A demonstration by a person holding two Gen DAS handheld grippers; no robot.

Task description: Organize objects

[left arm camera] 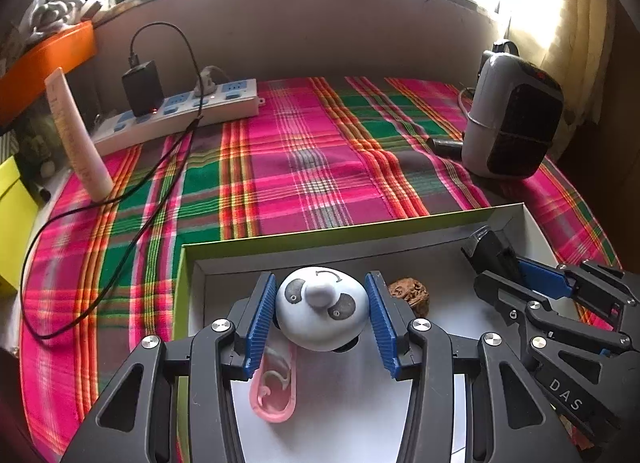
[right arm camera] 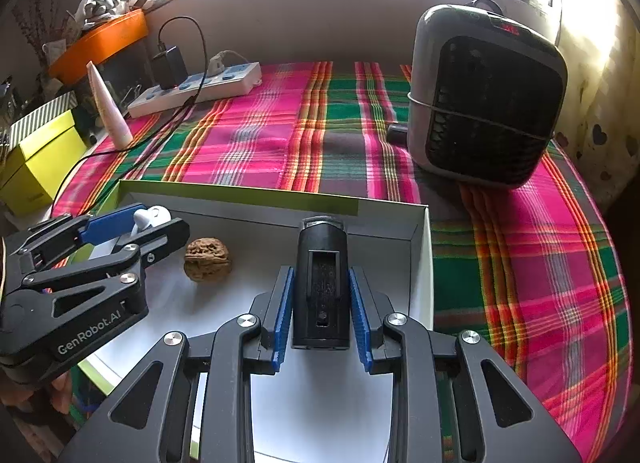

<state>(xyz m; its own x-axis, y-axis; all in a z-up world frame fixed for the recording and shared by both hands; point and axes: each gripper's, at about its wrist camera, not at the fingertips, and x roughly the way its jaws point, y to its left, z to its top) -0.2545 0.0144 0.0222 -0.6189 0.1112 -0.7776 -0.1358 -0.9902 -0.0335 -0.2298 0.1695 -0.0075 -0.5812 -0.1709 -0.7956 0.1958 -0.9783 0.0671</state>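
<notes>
My left gripper (left arm camera: pixel 321 276) is shut on a white panda-faced round toy (left arm camera: pixel 320 317), held just above the floor of a shallow white box with a green rim (left arm camera: pixel 340 240). A walnut (left arm camera: pixel 410 294) lies in the box to the right of the toy, and a pink clip (left arm camera: pixel 276 389) lies beneath the left finger. My right gripper (right arm camera: pixel 321 270) is shut on an upright black cylindrical device (right arm camera: pixel 322 287) near the box's far right corner (right arm camera: pixel 420 223). From the right wrist, the left gripper (right arm camera: pixel 160 217) with the white toy (right arm camera: pixel 152 216) is at the left, and the walnut (right arm camera: pixel 207 259) lies between the two grippers.
The box rests on a pink and green plaid cloth (right arm camera: pixel 540 263). A grey and black heater (right arm camera: pixel 486 95) stands at the far right. A white power strip (left arm camera: pixel 180 111) with a black charger and trailing cable lies at the back left, beside an upright cream tube (left arm camera: pixel 78 139) and a yellow-green box (right arm camera: pixel 40 163).
</notes>
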